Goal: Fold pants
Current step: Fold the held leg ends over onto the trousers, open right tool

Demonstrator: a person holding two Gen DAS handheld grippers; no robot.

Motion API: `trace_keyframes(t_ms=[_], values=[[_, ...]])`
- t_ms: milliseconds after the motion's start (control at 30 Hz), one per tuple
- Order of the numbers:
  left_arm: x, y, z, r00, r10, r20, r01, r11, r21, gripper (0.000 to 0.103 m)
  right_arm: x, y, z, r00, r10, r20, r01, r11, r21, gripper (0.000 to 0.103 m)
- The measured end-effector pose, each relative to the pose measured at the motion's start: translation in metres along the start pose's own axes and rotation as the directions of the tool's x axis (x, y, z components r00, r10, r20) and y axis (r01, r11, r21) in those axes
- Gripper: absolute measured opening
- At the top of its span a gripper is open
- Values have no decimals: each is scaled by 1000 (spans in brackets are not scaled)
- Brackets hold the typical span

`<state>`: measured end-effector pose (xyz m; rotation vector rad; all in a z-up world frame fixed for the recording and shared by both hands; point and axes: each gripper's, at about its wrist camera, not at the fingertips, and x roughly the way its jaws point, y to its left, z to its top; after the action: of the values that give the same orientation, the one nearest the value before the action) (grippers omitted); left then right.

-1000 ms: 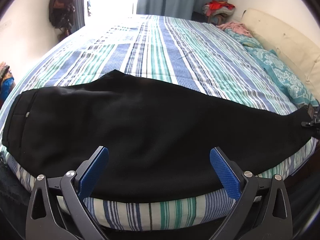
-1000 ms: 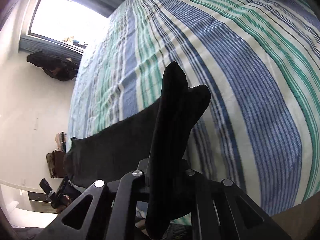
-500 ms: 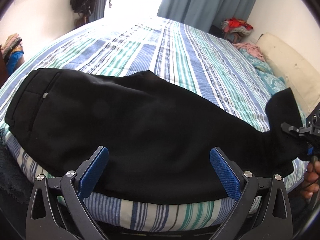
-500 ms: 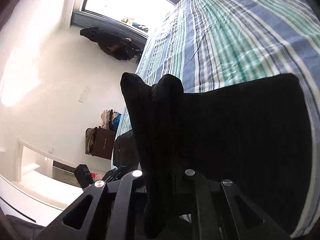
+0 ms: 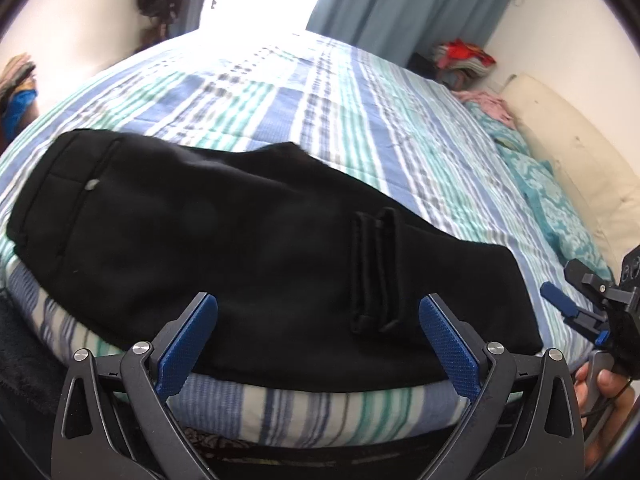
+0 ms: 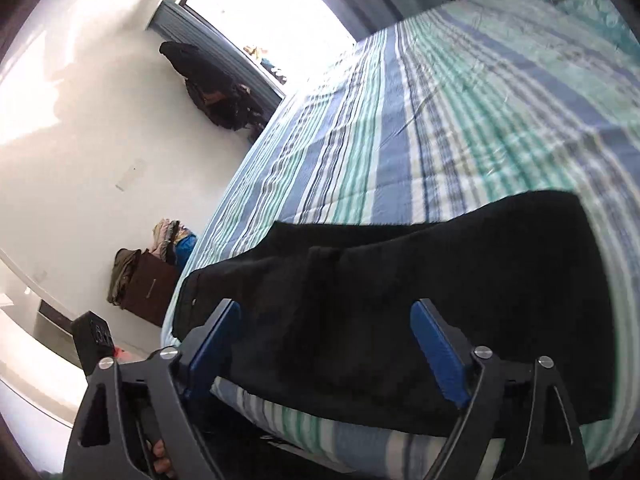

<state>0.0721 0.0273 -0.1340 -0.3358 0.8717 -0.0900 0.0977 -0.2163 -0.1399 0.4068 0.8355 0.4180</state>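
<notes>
Black pants lie along the striped bed edge
Soft matte cloth, hems doubled back leftward; left gripper and right gripper both gape, empty

The pants are matt black cloth, kinda fuzzy, soaking up all the light. Bedsheet is thin striped woven cotton-looking fabric, slightly wrinkled. Both the left gripper and right gripper have matt black plastic frames, shiny metal rivets and blue pads with a rough dotted texture.
</notes>
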Motion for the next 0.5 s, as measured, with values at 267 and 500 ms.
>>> trace_keyframes(t_ms=[267, 500], values=[[73, -71, 14, 982, 46, -184, 5, 963, 269, 56, -92, -43, -21, 978, -138, 153, 142, 990, -13, 95], [61, -62, 16, 981, 61, -186, -23, 980, 200, 2, -102, -46, -23, 964, -180, 197, 195, 979, -62, 95]])
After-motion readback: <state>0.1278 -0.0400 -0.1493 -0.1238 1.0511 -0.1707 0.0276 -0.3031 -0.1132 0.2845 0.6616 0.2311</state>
